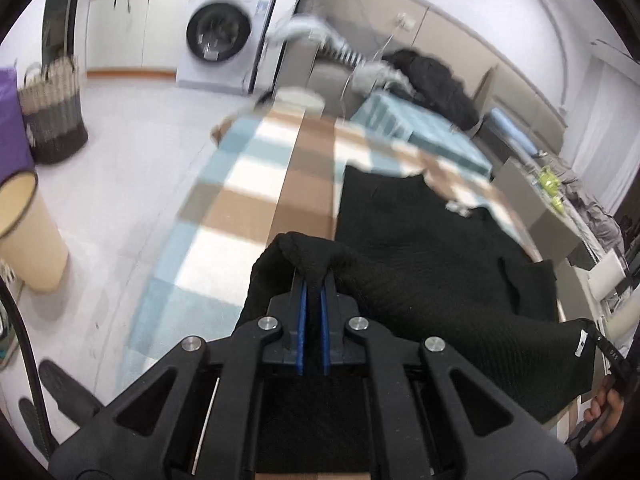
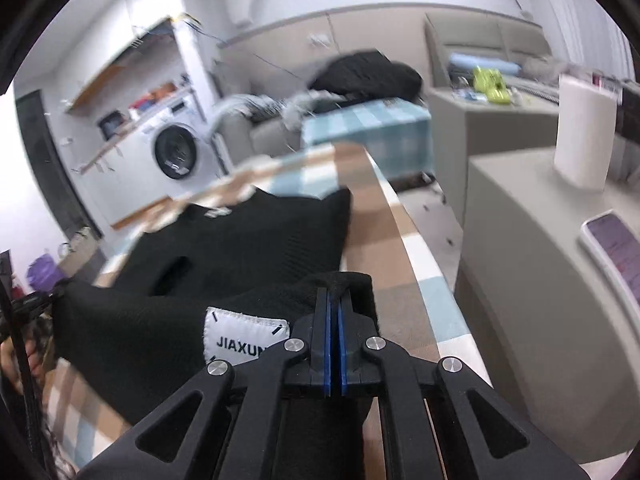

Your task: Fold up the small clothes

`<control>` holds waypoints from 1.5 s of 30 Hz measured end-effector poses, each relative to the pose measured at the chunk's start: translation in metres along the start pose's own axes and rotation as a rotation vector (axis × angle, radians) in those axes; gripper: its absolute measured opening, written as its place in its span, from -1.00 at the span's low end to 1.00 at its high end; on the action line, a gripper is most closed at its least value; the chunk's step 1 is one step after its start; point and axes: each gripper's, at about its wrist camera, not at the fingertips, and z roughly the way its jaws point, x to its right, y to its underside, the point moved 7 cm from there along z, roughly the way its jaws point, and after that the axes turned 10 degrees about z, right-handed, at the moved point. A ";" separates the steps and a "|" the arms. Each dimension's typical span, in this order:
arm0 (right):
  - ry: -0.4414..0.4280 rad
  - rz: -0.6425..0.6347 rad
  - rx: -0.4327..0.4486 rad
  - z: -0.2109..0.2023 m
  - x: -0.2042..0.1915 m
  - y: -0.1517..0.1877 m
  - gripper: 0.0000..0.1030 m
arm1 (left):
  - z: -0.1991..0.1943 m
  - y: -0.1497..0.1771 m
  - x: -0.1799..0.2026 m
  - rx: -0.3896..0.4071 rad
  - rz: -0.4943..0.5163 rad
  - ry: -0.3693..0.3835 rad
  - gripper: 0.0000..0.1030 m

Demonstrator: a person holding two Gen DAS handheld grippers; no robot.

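**2 grippers, both pinching 1 black garment above a checked table**

Left wrist view, lower centre of the frame: left gripper (image 1: 313,276) pressed together on a bunched fold of the black knit garment (image 1: 420,248), blue pads nearly meeting with cloth humped over the tips. From there, draped to the right and spread flat across the checked tablecloth (image 1: 248,184) in the centre right. At the far right edge, a raised corner of the same cloth with a small white tag, pulled toward the other gripper, only partly visible there. Below that corner, at the lower right edge, fingers of a person's hand (image 1: 604,408).

Right wrist view, lower centre: right gripper (image 2: 333,300) likewise clamped shut on a gathered edge of the garment, blue pads close together with black knit caught between. Just left of the tips, a white label (image 2: 240,338) reading "JIAXUN". Stretched from there to the left edge of the frame and lying back onto the table in the centre, with a dark slit-like opening in its middle.

Background, blurred: washing machine (image 1: 224,36) at upper centre, woven basket (image 1: 54,108) at left, cream bin (image 1: 28,232) at lower left; in the right view, white paper roll (image 2: 582,132) at upper right and a phone (image 2: 616,248) at the right edge on a grey cabinet
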 end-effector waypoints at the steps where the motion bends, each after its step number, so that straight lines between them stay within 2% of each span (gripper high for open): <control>1: 0.007 0.009 -0.028 0.008 0.003 0.001 -0.93 | 0.008 0.004 -0.002 -0.021 -0.012 0.000 -0.92; 3: 0.027 0.038 -0.083 0.018 0.011 0.006 -0.75 | 0.018 0.017 -0.009 -0.064 -0.044 -0.001 -0.85; 5: 0.006 0.059 -0.087 0.012 0.020 0.012 -0.39 | 0.018 0.029 -0.011 -0.080 -0.048 0.026 -0.66; 7: -0.008 0.077 -0.090 0.004 0.027 0.020 -0.11 | 0.018 0.041 -0.013 -0.098 -0.033 0.025 -0.03; 8: -0.031 0.089 -0.116 0.001 0.029 0.027 -0.11 | 0.017 0.046 -0.012 -0.102 -0.022 0.032 0.04; 10: -0.074 0.106 -0.158 -0.001 0.030 0.039 -0.11 | 0.018 0.054 -0.006 -0.106 0.013 0.055 0.04; 12: -0.102 0.090 -0.170 -0.001 0.026 0.046 -0.11 | 0.021 0.057 -0.001 -0.105 0.045 0.043 0.04; 14: -0.090 0.073 -0.167 0.002 0.022 0.049 -0.11 | 0.023 0.057 0.002 -0.106 0.052 0.037 0.04; 15: -0.082 0.061 -0.169 0.005 0.019 0.050 -0.11 | 0.023 0.057 0.003 -0.104 0.048 0.043 -0.04; 16: -0.078 0.053 -0.162 0.005 0.016 0.049 -0.11 | 0.023 0.058 0.006 -0.103 0.047 0.065 -0.23; 19: -0.077 0.022 -0.155 0.010 0.010 0.046 -0.30 | 0.022 0.063 0.014 -0.113 0.088 0.054 -0.56; 23: -0.045 -0.015 -0.150 0.020 0.006 0.039 -0.45 | 0.012 0.073 0.022 -0.129 0.116 0.042 -0.63; 25: -0.031 -0.038 -0.144 0.026 0.005 0.033 -0.45 | 0.003 0.080 0.025 -0.136 0.120 0.042 -0.64; 31: -0.040 -0.008 -0.167 0.040 0.013 0.018 -0.45 | -0.019 0.099 0.028 -0.133 0.108 0.045 -0.64; 36: -0.070 0.075 -0.173 0.019 0.028 0.021 -0.24 | -0.034 0.092 0.012 -0.126 0.038 0.017 -0.59; 38: -0.112 0.112 -0.166 0.002 0.035 0.026 -0.21 | -0.044 0.092 0.008 -0.108 0.018 0.019 -0.38; 39: -0.133 0.129 -0.167 -0.003 0.038 0.029 -0.21 | -0.050 0.093 0.005 -0.097 0.006 0.017 -0.16; 40: -0.180 0.157 -0.167 -0.011 0.040 0.032 -0.20 | -0.054 0.094 0.004 -0.091 0.000 0.019 -0.08; 43: -0.305 0.247 -0.175 -0.026 0.044 0.040 -0.20 | -0.062 0.100 0.001 -0.083 -0.021 0.030 -0.07; 45: -0.330 0.267 -0.159 -0.036 0.046 0.042 -0.20 | -0.064 0.106 -0.001 -0.086 -0.039 0.031 -0.07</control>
